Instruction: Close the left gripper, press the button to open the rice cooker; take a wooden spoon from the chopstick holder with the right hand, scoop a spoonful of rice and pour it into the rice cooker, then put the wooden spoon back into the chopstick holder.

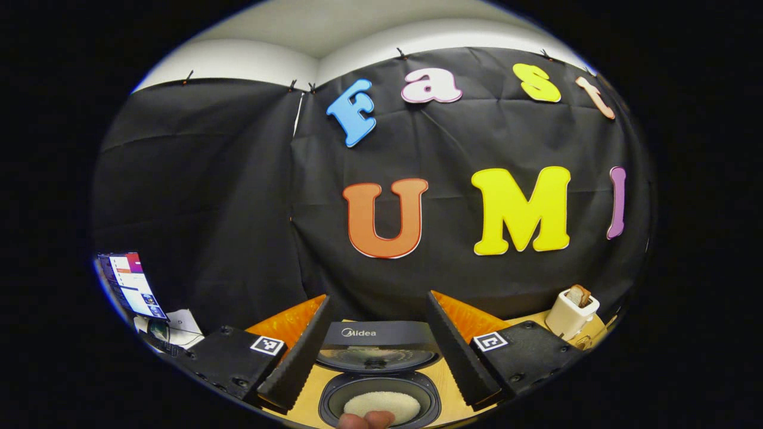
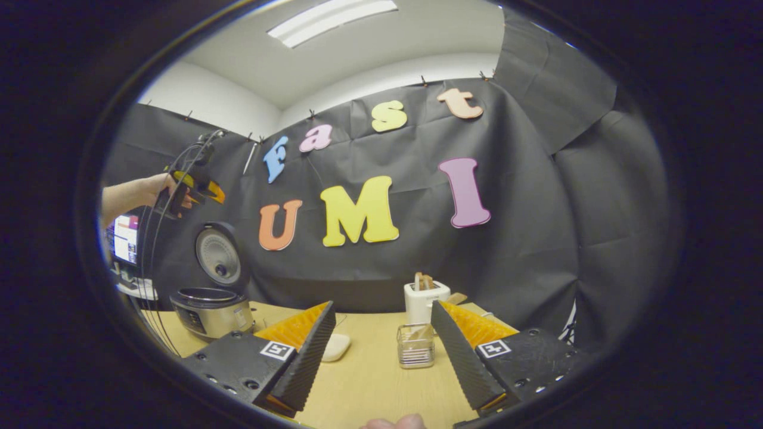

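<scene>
**Cooker lid up, both grippers open and empty**

Landmark: the rice cooker (image 2: 211,310), standing on the wooden table (image 2: 369,381).

Left gripper (image 1: 378,351): seen in the left gripper view above the cooker, looking down over it. Its jaws stand wide apart with nothing between them. Between the fingers the raised lid (image 1: 377,348) shows beyond the pot, and the inner pot (image 1: 380,400) lies nearest the camera, with a pale mound of rice (image 1: 381,404) in it. A fingertip (image 1: 365,420) shows at the bottom edge, in front of the pot. In the right gripper view this same gripper is held by a hand (image 2: 160,189) high above the cooker, well clear of the lid, cables hanging from it.

Right gripper (image 2: 381,351): low over the table, well to the right of the cooker. Jaws spread wide, nothing gripped.

Task things, placed from the cooker, as the right gripper view shows them:
- Cooker lid stands upright, inner face toward the camera.
- A small white dish (image 2: 335,347) lies on the table just right of the cooker.
- The chopstick holder (image 2: 415,345), a wire basket, stands farther right; its contents are too small to make out, so I cannot tell whether the wooden spoon is in it.
- A white toaster (image 2: 425,301) with bread slices stands behind the holder.

A monitor (image 1: 132,285) shows to the left of the cooker in the left gripper view.
</scene>
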{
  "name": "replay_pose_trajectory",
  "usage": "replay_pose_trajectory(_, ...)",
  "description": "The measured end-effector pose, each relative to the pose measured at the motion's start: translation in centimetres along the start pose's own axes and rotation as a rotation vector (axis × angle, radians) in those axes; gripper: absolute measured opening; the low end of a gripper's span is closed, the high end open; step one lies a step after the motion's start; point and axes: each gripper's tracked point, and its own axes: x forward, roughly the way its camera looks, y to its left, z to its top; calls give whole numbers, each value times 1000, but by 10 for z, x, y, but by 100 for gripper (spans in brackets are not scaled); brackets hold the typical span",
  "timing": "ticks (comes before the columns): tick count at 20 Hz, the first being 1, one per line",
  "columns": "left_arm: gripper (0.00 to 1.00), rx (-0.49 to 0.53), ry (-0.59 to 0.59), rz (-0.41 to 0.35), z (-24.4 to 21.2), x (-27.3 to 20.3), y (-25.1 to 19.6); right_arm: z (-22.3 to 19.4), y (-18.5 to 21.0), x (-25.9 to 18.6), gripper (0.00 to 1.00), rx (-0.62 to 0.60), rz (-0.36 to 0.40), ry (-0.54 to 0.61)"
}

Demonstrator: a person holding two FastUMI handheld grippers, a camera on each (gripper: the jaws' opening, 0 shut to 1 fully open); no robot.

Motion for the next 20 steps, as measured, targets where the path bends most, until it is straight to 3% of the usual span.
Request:
replay_pose_trajectory(1,95,-3,32,4,-8,10,2,-2,2,1,95,1,5,5)
replay_pose_trajectory(3,99,10,107,26,-27,24,10,-9,1,4,95,-20,0,17)
replay_pose_trajectory(10,99,-71,199,20,-38,49,13,-33,15,9,95,-18,44,71)
replay_pose_trajectory(12,100,-62,182,21,-35,50,12,-39,8,14,95,-21,29,91)
replay_pose_trajectory(13,99,-65,188,20,-36,50,11,-40,6,14,91,-13,24,91)
replay_pose_trajectory(14,100,-61,194,28,-37,49,13,-40,6,15,95,-2,23,93)
replay_pose_trajectory(16,100,-48,189,35,-38,47,13,-46,9,17,95,5,32,109)
replay_pose_trajectory(17,100,-36,182,38,-40,45,12,-47,9,17,91,-9,33,115)
replay_pose_trajectory(18,95,-15,174,39,-41,44,12,-46,8,17,91,-26,28,114)
replay_pose_trajectory(20,100,-2,145,42,-43,37,12,-40,11,15,95,-43,23,97)
